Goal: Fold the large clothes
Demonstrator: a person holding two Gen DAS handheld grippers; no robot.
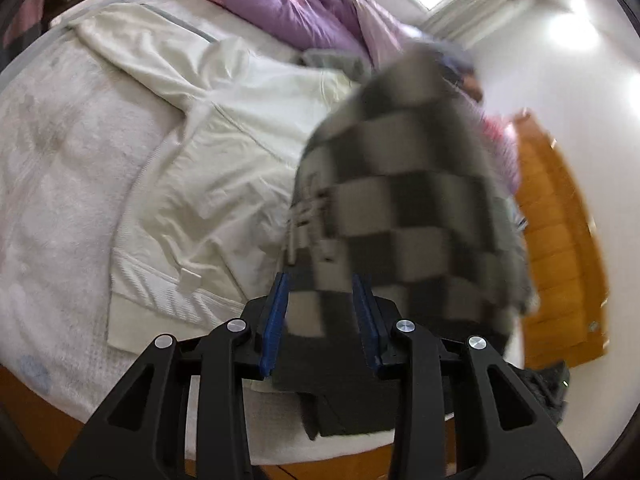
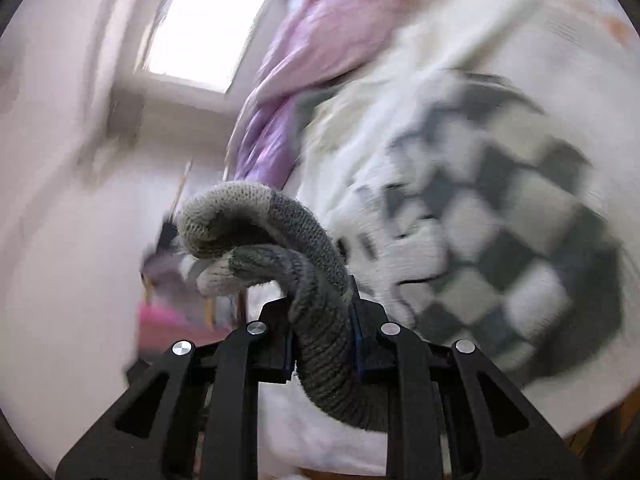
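A grey-and-white checkered knit sweater (image 1: 404, 184) hangs in the air over the right side of the bed. My left gripper (image 1: 320, 284) is shut on its dark lower edge, with the fabric between the blue pads. In the right wrist view my right gripper (image 2: 320, 304) is shut on a rolled grey knit edge of the same sweater (image 2: 500, 216), whose checkered body spreads to the right. A cream white jacket (image 1: 200, 152) lies spread flat on the bed, left of the sweater.
The bed has a white cover (image 1: 52, 184). A purple duvet (image 1: 304, 4) is bunched at the far end. A wooden floor (image 1: 556, 248) lies right of the bed. A window (image 2: 204, 28) and white walls show beyond.
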